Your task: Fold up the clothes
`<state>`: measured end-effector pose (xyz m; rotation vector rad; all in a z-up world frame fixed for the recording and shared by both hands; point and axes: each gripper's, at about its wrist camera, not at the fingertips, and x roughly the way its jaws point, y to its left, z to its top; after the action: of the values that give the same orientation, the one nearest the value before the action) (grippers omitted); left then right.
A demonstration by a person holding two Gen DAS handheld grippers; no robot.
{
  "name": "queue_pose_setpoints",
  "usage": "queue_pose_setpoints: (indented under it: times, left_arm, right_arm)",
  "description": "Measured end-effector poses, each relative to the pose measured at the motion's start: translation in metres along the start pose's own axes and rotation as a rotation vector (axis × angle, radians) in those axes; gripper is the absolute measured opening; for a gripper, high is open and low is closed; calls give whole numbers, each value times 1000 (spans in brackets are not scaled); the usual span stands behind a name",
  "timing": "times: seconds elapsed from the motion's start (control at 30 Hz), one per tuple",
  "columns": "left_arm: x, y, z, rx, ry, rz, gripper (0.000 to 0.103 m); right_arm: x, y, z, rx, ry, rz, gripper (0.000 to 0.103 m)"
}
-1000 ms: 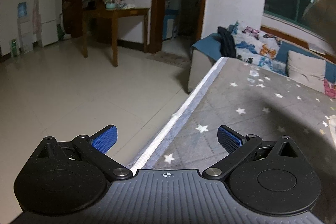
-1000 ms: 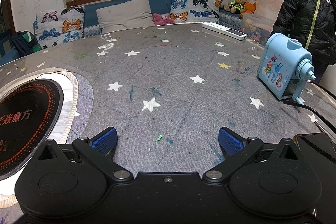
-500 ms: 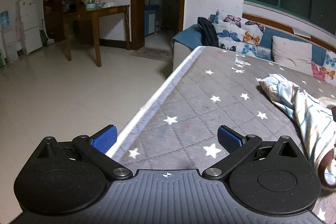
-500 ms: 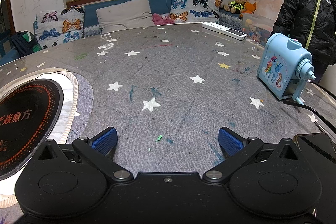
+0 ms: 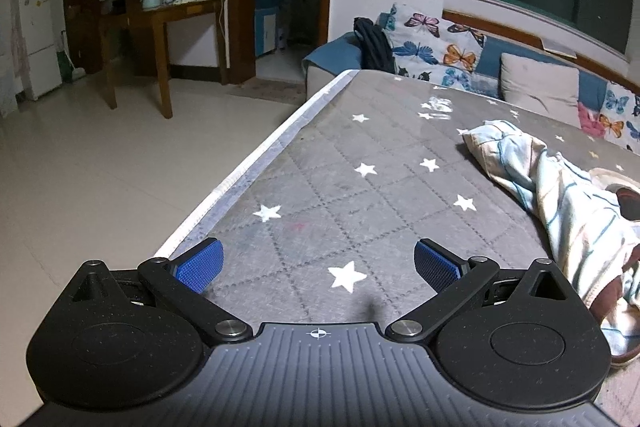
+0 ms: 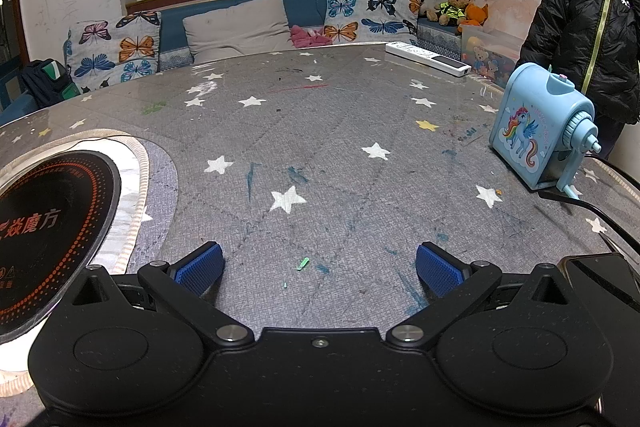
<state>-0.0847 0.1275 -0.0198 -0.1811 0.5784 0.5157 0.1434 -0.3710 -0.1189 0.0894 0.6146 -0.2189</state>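
Your left gripper (image 5: 318,263): fingers wide apart, holding nothing.
Your right gripper (image 6: 319,265): fingers wide apart, holding nothing.
Garment (image 5: 560,199): crumpled on table (image 5: 360,195), right of your left gripper.

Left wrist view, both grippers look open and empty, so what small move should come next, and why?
Probably swing the left gripper right toward the crumpled white garment with blue stripes and close on its near edge. Its jaws stand wide apart over bare grey star-patterned table cover, and the garment lies unfolded beside it. The right gripper sees no clothing.
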Motion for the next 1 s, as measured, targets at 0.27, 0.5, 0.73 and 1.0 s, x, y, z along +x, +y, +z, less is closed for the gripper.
queue_pose_setpoints:
  times: [0.27, 0.5, 0.73, 1.0]
  left_arm:
    - [-9, 5, -2, 11, 5, -4, 103]
    - [-14, 4, -1, 17, -3, -17, 103]
    - [-11, 1, 0, 4, -2, -42, 103]
    - [-3, -12, -2, 1, 16, -70, 103]
  right_arm:
    - [0, 0, 0, 0, 0, 0, 103]
    - [0, 0, 0, 0, 0, 0, 103]
    - [0, 0, 0, 2, 0, 1, 103]
    - [-1, -1, -1, 0, -1, -1, 103]
